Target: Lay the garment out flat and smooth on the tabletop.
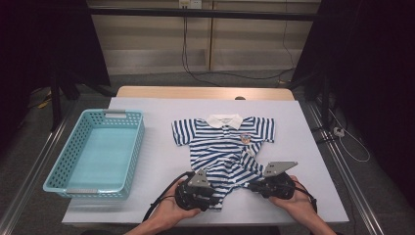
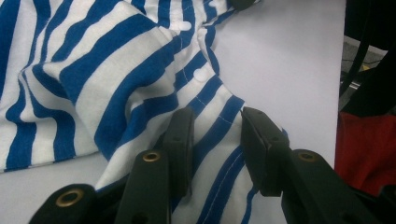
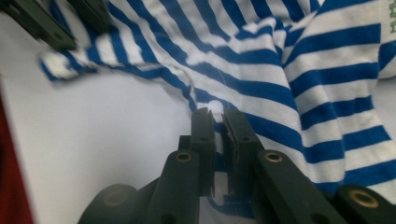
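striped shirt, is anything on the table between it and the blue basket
Nothing visible stands in the way. The striped shirt lies mid-table and the blue basket sits to its left, with bare white tabletop between them. Both the left gripper and the right gripper are already at the shirt's near hem.

No legible text — the badge (image 1: 245, 138) on the striped shirt (image 1: 220, 147) too small.

The striped shirt (image 1: 226, 147) has its hem hidden under both hand-held grippers.
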`<state>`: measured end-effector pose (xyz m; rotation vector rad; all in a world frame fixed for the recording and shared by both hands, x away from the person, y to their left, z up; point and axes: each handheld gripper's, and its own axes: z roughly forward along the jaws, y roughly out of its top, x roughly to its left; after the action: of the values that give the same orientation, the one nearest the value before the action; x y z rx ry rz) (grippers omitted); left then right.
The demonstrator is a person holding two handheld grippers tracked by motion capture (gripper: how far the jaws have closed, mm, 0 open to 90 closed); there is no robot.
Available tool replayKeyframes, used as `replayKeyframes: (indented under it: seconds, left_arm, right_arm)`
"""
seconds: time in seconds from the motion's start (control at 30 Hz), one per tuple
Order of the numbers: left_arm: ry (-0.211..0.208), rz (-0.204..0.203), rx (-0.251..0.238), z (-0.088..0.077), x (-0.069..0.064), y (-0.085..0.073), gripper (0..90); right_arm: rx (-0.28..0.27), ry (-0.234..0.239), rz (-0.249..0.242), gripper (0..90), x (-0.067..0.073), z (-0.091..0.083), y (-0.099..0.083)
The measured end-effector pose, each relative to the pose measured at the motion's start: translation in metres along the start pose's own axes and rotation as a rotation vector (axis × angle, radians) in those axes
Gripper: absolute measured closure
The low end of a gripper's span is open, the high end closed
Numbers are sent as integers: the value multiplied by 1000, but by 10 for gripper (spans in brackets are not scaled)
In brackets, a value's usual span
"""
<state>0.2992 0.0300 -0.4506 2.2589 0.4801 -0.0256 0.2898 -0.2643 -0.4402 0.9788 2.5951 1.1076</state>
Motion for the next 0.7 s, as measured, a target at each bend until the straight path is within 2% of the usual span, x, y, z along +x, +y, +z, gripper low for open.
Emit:
replayKeyframes:
  seconds: [0.07, 0.1, 0.13, 0.2, 0.3, 0.33, 0.37, 0.43, 0.47, 0.53, 0.57, 0.6, 0.67, 0.7]
  left_arm:
    - [11, -5, -3, 0, 0, 0, 626]
    - [14, -4, 0, 0, 0, 0, 599]
    - [17, -10, -4, 0, -1, 0, 584]
    - [23, -18, -2, 0, 0, 0, 569]
    - [22, -15, -1, 0, 0, 0, 554]
    - [24, -16, -5, 0, -1, 0, 551]
    - [23, -17, -4, 0, -1, 0, 548]
    - [22, -15, -5, 0, -1, 0, 545]
    - [12, 9, 10, -1, 0, 0, 542]
    - [14, -8, 6, 0, -3, 0, 528]
    - [-10, 6, 28, -2, -3, 1, 515]
    - [-26, -6, 0, 0, -4, 0, 504]
    - [-27, -6, 9, 0, -6, 0, 480]
    - [-29, -10, -5, 2, -9, 0, 468]
  right_arm:
    - [-33, 52, 51, 844, 2, -6, 0]
    - [-54, 89, 67, 843, 4, -9, 0]
    - [-67, 105, 77, 841, 5, -11, 0]
    - [-91, 163, 127, 814, 7, -14, 0]
    - [-116, 216, 149, 743, 8, -14, 0]
    - [-127, 218, 149, 703, 9, -14, 1]
    - [-130, 197, 134, 657, 10, -15, 2]
    - [-137, 147, 110, 641, 8, -17, 2]
    - [-137, 117, 105, 620, 6, -18, 2]
    - [-142, 54, 100, 616, 0, -20, 0]
    - [-143, 20, 96, 617, -4, -22, -2]
    - [-133, -35, 84, 620, -7, -24, -3]
    - [-119, -109, 86, 632, -15, -27, -6]
    - [-114, -142, 82, 634, -19, -27, -7]
